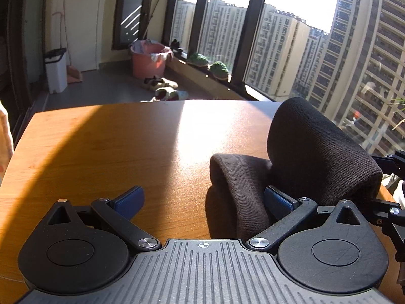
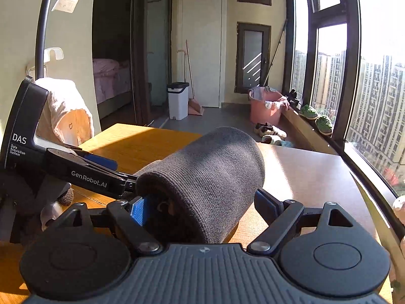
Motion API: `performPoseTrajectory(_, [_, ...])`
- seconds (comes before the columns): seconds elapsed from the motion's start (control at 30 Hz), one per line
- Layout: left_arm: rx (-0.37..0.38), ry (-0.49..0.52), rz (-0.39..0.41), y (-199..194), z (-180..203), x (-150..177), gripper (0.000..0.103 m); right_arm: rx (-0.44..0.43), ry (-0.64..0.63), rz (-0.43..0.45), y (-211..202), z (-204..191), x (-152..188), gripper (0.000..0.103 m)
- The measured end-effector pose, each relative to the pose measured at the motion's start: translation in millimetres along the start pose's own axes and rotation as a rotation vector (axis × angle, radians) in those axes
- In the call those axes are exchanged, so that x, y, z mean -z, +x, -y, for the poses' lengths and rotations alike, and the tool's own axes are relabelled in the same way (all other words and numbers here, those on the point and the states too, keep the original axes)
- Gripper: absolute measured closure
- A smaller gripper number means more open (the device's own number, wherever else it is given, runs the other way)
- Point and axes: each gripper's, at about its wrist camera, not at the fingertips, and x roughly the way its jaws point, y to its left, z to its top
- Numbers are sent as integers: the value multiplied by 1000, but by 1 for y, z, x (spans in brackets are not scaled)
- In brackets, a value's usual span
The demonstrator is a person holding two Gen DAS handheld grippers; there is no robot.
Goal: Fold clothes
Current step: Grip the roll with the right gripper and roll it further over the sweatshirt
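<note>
dark knitted cloth half rolled on the sunny table, both grippers at its near end.

the knitted cloth [image 1: 316,152] lies on the wooden table [image 1: 114,147], bent over into a thick roll. the left gripper [image 1: 202,200] has its jaws spread wide and grasping nothing; only its right pad [image 1: 278,200] touches the cloth. the right gripper [image 2: 200,202] also has its jaws apart, with the roll between them, and i cannot tell if they press it. to fold well, i think both should pinch the same edge at the same height and carry it over slowly, so the layers stay even. in the right view the long axis of the roll runs from the gripper away toward the far side of the table.
</note>
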Motion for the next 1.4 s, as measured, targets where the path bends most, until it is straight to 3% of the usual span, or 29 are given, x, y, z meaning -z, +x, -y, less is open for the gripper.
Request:
performPoseTrajectory(0.17, [2, 10, 12, -7, 1, -4, 0, 3, -43, 14, 4, -11, 1, 19])
performPoseTrajectory(0.27, [12, -8, 44, -17, 0, -11, 0, -3, -119, 8, 2, -25, 3, 35])
performPoseTrajectory(0.4, [154, -89, 101, -40, -5, -30, 0, 6, -216, 7, 5, -44, 4, 35])
performPoseTrajectory(0.5, [289, -126, 70, -38, 7, -41, 0, 5, -228, 10, 8, -50, 4, 35])
performPoseTrajectory(0.63, [301, -81, -1, -13, 32, -38, 1, 12, -217, 18, 8, -51, 6, 30])
performPoseTrajectory(0.67, [296, -64, -22, -4, 39, -33, 4, 19, -201, 23, 8, -50, 7, 21])
performPoseTrajectory(0.7, [284, -58, -34, 1, 42, -31, 17, 30, -184, 28, 9, -50, 9, 17])
performPoseTrajectory(0.83, [335, -179, -51, 13, 27, -20, 29, 53, -116, 14, 18, -43, 18, 12])
performPoseTrajectory(0.9, [322, -205, -44, 11, 19, -21, 37, 45, -110, -7, 22, -40, 19, 40])
performPoseTrajectory(0.93, [316, -218, -41, 10, 15, -22, 38, 41, -111, -13, 23, -40, 19, 75])
performPoseTrajectory(1.03, [314, -227, -27, 3, 4, -24, 43, 24, -168, -4, 18, -47, 11, 80])
performPoseTrajectory(1.13, [330, -258, 8, -13, -10, -19, 43, 13, -297, 21, 10, -62, 5, 79])
performPoseTrajectory(1.2, [325, -271, 35, -25, -20, -15, 43, -18, -336, 36, 7, -70, 1, 71])
performPoseTrajectory(1.23, [298, -269, 48, -27, -25, -14, 43, -36, -339, 41, 6, -72, -1, 65])
performPoseTrajectory(1.27, [249, -254, 60, -29, -30, -11, 42, -58, -325, 46, 4, -72, -4, 51])
performPoseTrajectory(1.33, [251, -285, 61, -29, -42, -4, 41, -111, -266, 53, 1, -66, -9, 36])
performPoseTrajectory(1.4, [268, -337, 55, -27, -56, 1, 35, -160, -157, 53, -2, -53, -16, 28])
